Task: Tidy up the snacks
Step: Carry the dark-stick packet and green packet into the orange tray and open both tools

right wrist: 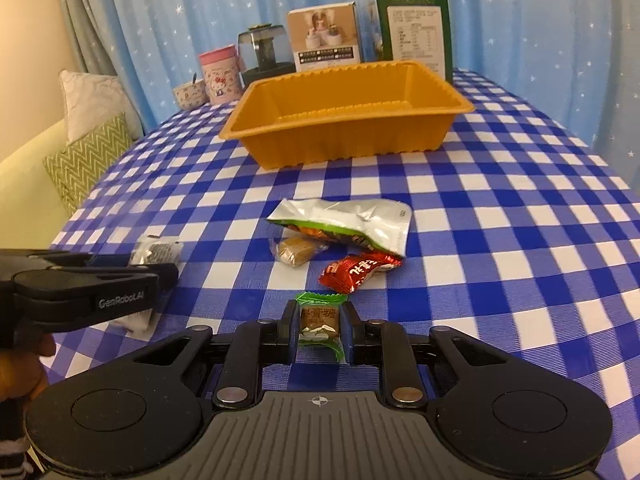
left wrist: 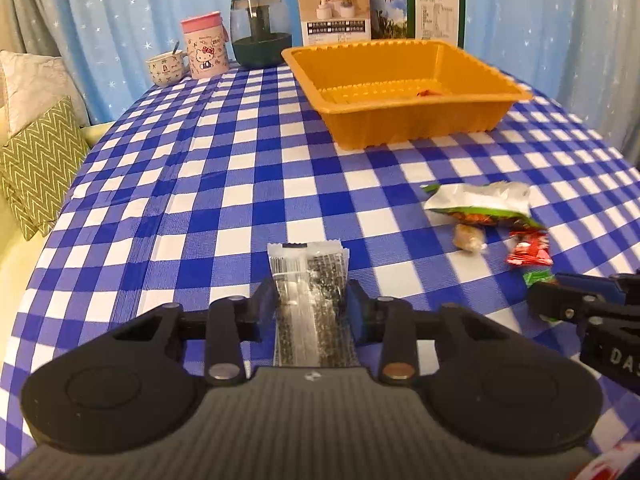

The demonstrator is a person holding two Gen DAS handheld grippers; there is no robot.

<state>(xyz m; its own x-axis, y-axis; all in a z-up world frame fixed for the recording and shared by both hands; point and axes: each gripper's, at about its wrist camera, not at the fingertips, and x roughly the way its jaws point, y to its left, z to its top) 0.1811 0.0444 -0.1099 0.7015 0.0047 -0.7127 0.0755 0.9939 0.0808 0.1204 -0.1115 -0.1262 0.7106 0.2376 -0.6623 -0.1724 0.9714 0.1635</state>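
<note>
My left gripper [left wrist: 310, 300] is shut on a clear packet of dark seaweed-like snack [left wrist: 308, 280] low over the checked tablecloth; the packet also shows in the right wrist view [right wrist: 157, 251]. My right gripper [right wrist: 319, 322] is shut on a green-wrapped candy [right wrist: 319, 320]. An orange tray [left wrist: 404, 92] [right wrist: 348, 116] stands farther back, with a small red item inside. On the cloth lie a silver-green snack bag [right wrist: 348, 226] [left wrist: 480, 204], a brown wrapped candy [right wrist: 296, 254] [left wrist: 468, 238] and a red packet [right wrist: 358, 270] [left wrist: 528, 250].
At the table's far edge stand a small cup [left wrist: 166, 66], a pink Hello Kitty mug [left wrist: 206, 48], a dark glass jar [left wrist: 260, 30] and two boxes [left wrist: 334, 10] [left wrist: 434, 6]. Cushions [left wrist: 36, 160] lie left of the table. Blue curtain behind.
</note>
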